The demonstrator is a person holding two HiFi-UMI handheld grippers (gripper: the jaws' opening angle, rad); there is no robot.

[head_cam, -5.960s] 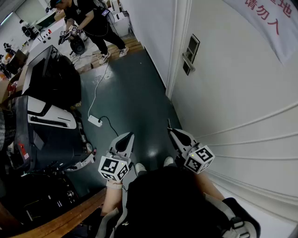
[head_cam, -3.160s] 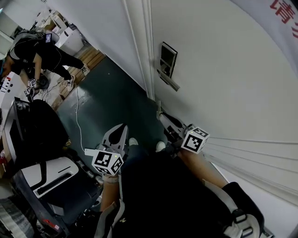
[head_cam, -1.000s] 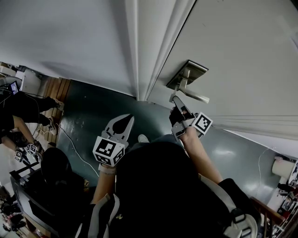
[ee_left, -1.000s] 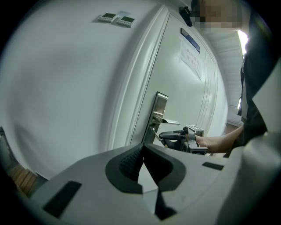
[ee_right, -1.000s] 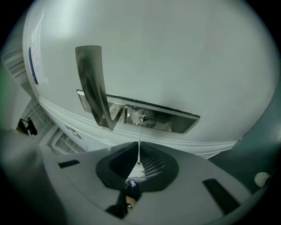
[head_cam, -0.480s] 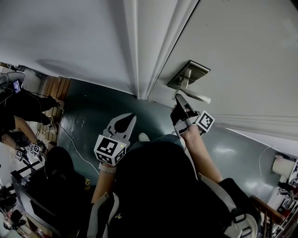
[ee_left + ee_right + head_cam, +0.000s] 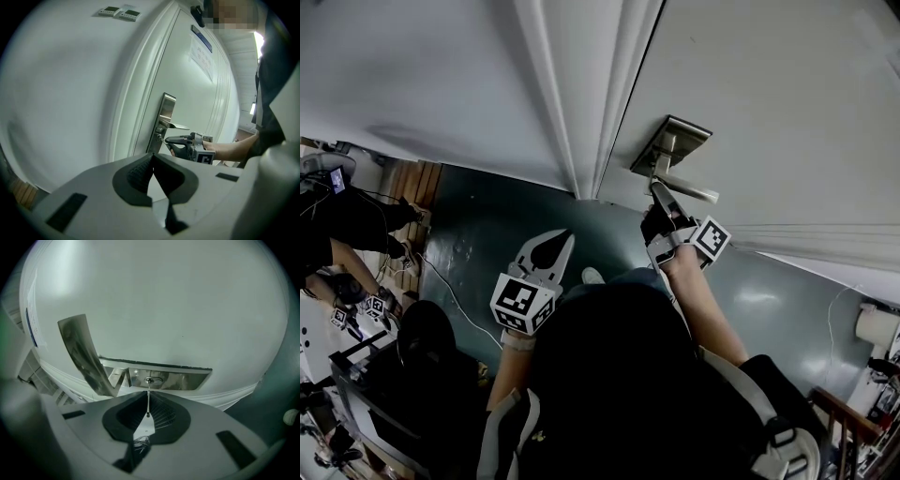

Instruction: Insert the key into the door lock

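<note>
Right gripper (image 7: 658, 194) sits up against the door (image 7: 787, 112), just right of centre in the head view. In its own view we see its jaws clamped on the key (image 7: 148, 401), blade edge-on at frame centre, tip meeting the keyhole (image 7: 151, 379) in the steel lock plate (image 7: 185, 379); depth of entry we cannot tell. Lever handle (image 7: 82, 350) slants at centre left. Left gripper (image 7: 553, 246) hangs lower left of centre, off the door, jaws pressed together on nothing
</note>
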